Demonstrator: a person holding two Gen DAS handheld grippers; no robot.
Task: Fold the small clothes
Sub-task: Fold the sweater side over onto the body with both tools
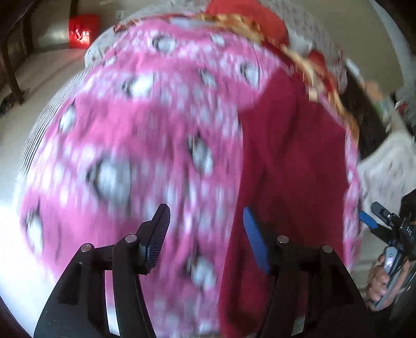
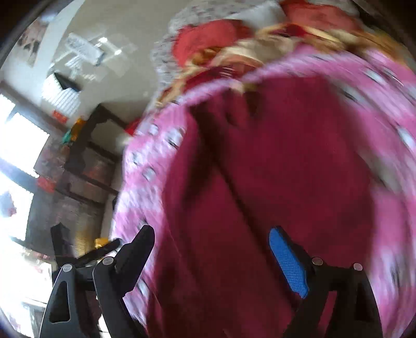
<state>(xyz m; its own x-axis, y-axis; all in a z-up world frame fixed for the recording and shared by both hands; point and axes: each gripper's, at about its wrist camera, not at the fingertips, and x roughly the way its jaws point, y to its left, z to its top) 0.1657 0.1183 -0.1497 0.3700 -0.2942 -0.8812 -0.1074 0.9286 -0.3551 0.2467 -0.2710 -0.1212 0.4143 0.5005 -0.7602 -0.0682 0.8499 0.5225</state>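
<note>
A pink garment with white dots and grey-white figures (image 1: 145, 135) lies spread under both grippers, its plain dark red inner side (image 1: 288, 161) turned up at the right. The same garment fills the right wrist view, dark red middle (image 2: 260, 182) with a pink patterned border (image 2: 145, 166). My left gripper (image 1: 205, 223) is open just above the cloth and holds nothing. My right gripper (image 2: 210, 247) is open over the dark red part and is empty; it also shows in the left wrist view (image 1: 377, 215). Both views are blurred.
More clothes lie beyond the garment: a red piece with gold trim (image 1: 249, 23) and a grey speckled cloth (image 2: 166, 52). A red bag (image 1: 83, 30) stands on the floor at far left. Dark wooden furniture (image 2: 85, 161) stands left of the right gripper.
</note>
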